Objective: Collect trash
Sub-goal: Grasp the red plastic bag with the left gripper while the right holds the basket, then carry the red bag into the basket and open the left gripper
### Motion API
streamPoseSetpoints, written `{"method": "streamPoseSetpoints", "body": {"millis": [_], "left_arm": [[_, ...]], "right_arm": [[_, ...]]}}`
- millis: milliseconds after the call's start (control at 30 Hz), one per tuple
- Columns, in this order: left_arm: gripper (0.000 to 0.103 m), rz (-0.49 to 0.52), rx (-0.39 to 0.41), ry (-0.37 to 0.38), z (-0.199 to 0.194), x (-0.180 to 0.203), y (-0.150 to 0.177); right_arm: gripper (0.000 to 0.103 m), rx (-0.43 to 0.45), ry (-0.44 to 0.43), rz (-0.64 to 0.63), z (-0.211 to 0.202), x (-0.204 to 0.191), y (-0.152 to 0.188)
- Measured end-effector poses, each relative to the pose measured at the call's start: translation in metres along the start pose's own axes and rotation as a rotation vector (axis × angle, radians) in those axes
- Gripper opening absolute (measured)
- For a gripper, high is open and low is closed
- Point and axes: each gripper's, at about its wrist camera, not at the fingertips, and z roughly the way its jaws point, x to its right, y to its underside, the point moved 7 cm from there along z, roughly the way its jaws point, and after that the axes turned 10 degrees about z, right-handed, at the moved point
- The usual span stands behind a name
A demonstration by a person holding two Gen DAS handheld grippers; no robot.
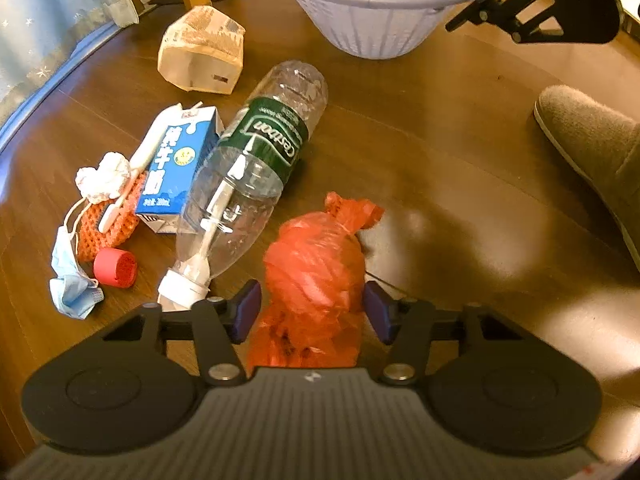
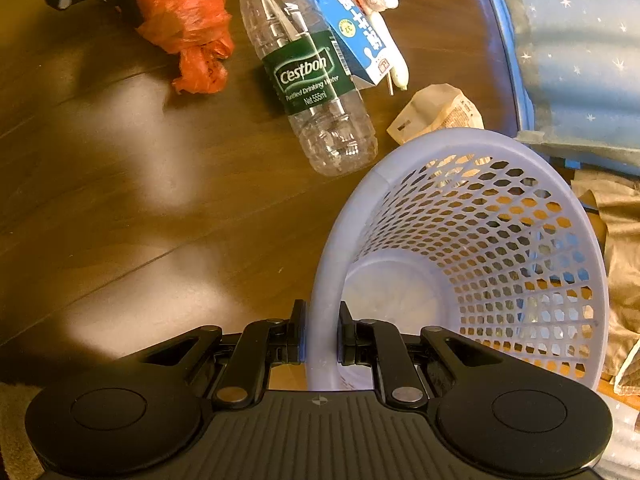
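Left claw (image 1: pixel 312 312) tilted steeply down over a crinkly red plastic bag (image 1: pixel 316 280), knotted at the far end; blue pads sit either side of the bag, right one about touching, left one possibly a sliver off, hard to tell through the blur. Jaws half spread. Bag lies on a dark glossy wood floor (image 1: pixel 440 168). Just left: clear ribbed bottle (image 1: pixel 256 176) on its side, green label, white cap toward the claw. Beyond it a blue-white milk carton (image 1: pixel 180 168), boxy, touching the bottle; crumpled white tissue (image 1: pixel 104 176), orange knit mesh (image 1: pixel 100 228), red cap (image 1: pixel 116 268), limp blue face mask (image 1: pixel 72 280). Further back a creased tan paper bag (image 1: pixel 204 52).

Right claw (image 2: pixel 322 336) pinches the smooth rim of a pale lilac plastic basket (image 2: pixel 360 208), one finger inside, one outside, pointing down. Basket walls perforated with hexagon holes, tapering to a solid round base. A grey fuzzy slipper (image 1: pixel 592 148) stands right of the bag.
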Motion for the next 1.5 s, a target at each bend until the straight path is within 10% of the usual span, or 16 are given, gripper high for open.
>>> {"method": "streamPoseSetpoints", "body": {"millis": [300,733,1500], "left_arm": [[0.028,0.006,0.000,0.011,-0.002,0.002,0.003],[0.026,-0.018,0.059,-0.031,-0.049,-0.015,-0.026],[0.027,0.230,0.356,0.067,-0.096,-0.050,-0.205]], "right_arm": [[0.010,0.005,-0.003,0.005,0.000,-0.002,0.000],[0.010,0.011,-0.002,0.013,-0.002,-0.003,0.003],[0.010,0.031,-0.007,0.030,-0.001,0.000,0.005]]}}
